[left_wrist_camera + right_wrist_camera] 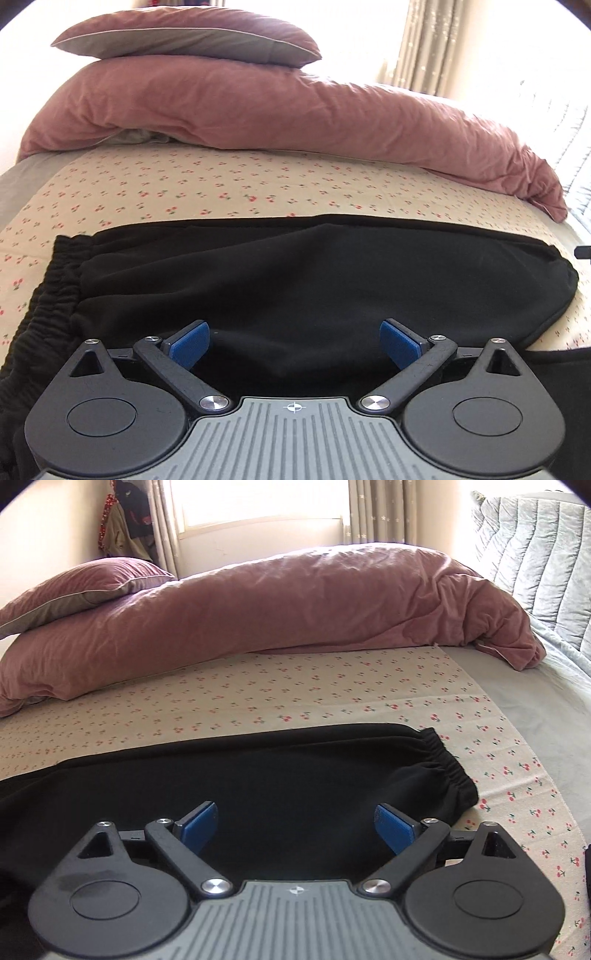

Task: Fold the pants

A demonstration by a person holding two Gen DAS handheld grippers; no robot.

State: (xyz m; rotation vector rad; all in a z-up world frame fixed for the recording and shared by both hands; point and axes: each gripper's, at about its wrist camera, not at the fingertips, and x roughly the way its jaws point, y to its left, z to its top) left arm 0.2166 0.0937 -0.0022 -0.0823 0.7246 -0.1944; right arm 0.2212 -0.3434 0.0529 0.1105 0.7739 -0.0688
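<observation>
Seemingly early in the fold. Starting at 9 o'clock of the left wrist view: a gathered elastic band [48, 295], wide enough to be taken for the waistband, bunched and running off toward 7 o'clock. Next, toward the centre, black pants [295, 280] spread flat on the cherry-print sheet [221, 184], far edge straight, few creases. Directly below, at 6 o'clock, left gripper [295, 343] hovering low over the cloth, blue pads [190, 343] spread wide, gripping nothing. Farther along, near 3 o'clock, a rounded dark end [554, 288]; hard to tell whether fold or seam.

Over to the right wrist view. From 9 o'clock through the centre, more of the black cloth, smooth. At 6 o'clock, right gripper [295, 827] likewise released, jaws apart, empty, just above the fabric. At 3 o'clock, a narrower gathered end [443, 768], probably a cuff, lying flat on the sheet.

As for progress: apparently laid leg on leg and smoothed; no crosswise fold visible yet. Left to do, by this reading: bringing one end over to the other, perhaps more than once.

Long axis running 9 to 3 across both views, roughly parallel to the pink duvet [295, 110] at 12 o'clock. Likely waistband end pointing to 9, cuff end to 3.
</observation>
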